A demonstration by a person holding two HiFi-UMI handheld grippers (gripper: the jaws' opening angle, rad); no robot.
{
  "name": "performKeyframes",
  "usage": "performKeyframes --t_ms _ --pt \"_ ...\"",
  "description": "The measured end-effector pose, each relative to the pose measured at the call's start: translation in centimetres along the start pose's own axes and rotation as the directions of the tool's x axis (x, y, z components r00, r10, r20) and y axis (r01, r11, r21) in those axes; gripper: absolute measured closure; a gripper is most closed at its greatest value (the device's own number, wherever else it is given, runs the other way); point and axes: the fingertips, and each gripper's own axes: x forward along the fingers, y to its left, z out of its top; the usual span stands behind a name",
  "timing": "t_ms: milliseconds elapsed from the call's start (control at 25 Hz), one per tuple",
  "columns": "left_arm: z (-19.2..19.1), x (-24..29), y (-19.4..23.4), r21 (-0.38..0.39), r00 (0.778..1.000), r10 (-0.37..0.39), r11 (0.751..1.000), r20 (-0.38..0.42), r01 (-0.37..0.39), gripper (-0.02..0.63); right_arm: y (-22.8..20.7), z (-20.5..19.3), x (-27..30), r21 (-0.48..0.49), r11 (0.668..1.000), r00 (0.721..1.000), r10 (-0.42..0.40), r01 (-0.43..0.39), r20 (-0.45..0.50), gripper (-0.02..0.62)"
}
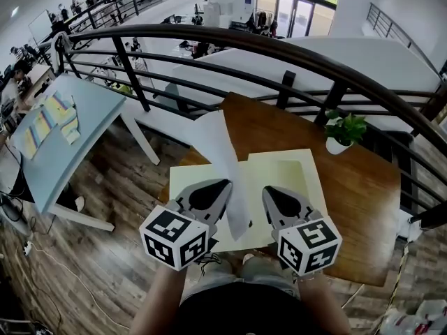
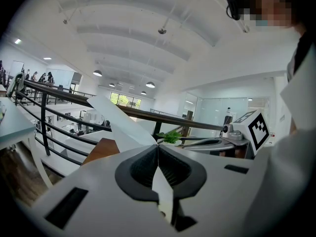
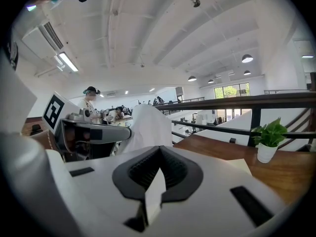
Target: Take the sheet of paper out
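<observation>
Setting: mezzanine floor behind a dark railing (image 1: 279, 47); wooden table (image 1: 363, 180) at the person's 12 o'clock.
Folder (image 1: 293, 176): pale yellow, lay open and flat on the table, both leaves showing.
Potted plant (image 1: 342, 132): stood at the folder's 2 o'clock, well apart from both tools.
Sheet of paper (image 1: 220, 142): white, lifted off the folder, curling up and away toward 11 o'clock; its lower end hung between the two grippers.
Left gripper (image 1: 222, 185): at the folder's 8 o'clock, jaws closed on the sheet, which passed between the pads and fanned out past the tips (image 2: 118, 122).
Right gripper (image 1: 269, 192): at the folder's 6 o'clock, jaws closed on a pale edge (image 3: 154, 191); whether sheet or folder leaf could not be told.
Step in hand: judged as drawing the sheet clear, largely done, since most of it stood above the folder.
Next move calls for: probably carrying the sheet off to 9 o'clock, the pinch kept firm and the lower end kept from snagging.
</observation>
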Motion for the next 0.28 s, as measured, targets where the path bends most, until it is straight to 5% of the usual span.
performKeyframes --t_ms 280 --pt "-0.01 0.56 0.02 0.000 1.000 -0.007 1.000 -0.008 0.007 0.586 -0.79 0.02 0.17 -0.008 1.000 1.000 -0.007 0.007 -0.010 0.571"
